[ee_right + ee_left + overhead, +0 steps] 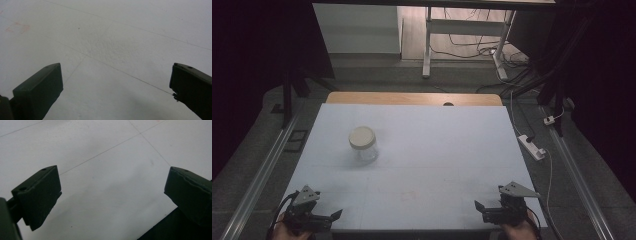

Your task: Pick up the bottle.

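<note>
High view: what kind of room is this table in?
Probably a lab or workshop. The white table stands among dark curtains, with loose cables and a power strip on the floor, and a bare desk frame behind.

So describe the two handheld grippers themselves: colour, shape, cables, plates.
Both are black. The left gripper and the right gripper each carry a grey three-cornered plate on top, and a dark cable trails from each near the hand. Up close, the jaws are blocky dark pads with slanted faces and small holes near the tips. No sleeves are visible.
</note>
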`<state>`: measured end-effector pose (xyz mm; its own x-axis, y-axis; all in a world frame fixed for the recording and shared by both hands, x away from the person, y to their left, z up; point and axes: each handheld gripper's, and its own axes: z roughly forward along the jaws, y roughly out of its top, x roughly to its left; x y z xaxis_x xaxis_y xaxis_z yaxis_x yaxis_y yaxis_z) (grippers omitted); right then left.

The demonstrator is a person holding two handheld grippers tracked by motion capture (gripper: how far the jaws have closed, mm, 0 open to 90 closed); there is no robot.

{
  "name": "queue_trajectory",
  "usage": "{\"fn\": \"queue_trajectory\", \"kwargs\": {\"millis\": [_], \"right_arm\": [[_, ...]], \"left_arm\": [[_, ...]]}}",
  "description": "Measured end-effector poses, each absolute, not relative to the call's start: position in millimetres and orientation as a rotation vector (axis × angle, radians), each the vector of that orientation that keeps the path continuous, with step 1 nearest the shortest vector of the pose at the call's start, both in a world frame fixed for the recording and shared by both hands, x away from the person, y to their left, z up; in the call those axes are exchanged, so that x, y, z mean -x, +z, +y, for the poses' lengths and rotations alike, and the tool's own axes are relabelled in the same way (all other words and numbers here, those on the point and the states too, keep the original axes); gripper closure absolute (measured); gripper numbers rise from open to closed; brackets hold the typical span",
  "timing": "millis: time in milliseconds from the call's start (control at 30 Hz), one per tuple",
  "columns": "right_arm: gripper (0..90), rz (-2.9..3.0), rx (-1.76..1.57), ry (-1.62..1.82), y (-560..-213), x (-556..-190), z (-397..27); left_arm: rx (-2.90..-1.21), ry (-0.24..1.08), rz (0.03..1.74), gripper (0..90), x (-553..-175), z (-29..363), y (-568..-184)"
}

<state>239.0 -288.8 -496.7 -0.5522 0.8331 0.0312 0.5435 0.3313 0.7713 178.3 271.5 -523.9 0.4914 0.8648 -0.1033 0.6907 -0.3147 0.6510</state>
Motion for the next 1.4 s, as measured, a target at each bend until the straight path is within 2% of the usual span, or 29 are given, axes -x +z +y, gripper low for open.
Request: {"fn": "queue_trajectory", "kwargs": {"millis": [433,700,1033,1400], "right_arm": [[0.0,2.242,-1.244,1.089,-497.4,-242.7,-296.1],[0.0,2.275,-1.231,1.097,-498.1,-243.9,-295.7],[0.0,2.306,-1.199,1.103,-498.3,-243.8,-294.3],[0.0,2.313,-1.2,1.108,-498.6,-244.2,-294.4]], "left_arm": [[-2.095,0.312,1.286,1.1,-180.4,273.3,-524.5],[-2.115,0.212,1.309,1.7,-184.0,275.0,-526.7],[-2.103,0.192,1.309,0.8,-184.9,276.4,-526.6],[-2.094,0.168,1.199,0.0,-186.8,269.4,-523.9]]}}
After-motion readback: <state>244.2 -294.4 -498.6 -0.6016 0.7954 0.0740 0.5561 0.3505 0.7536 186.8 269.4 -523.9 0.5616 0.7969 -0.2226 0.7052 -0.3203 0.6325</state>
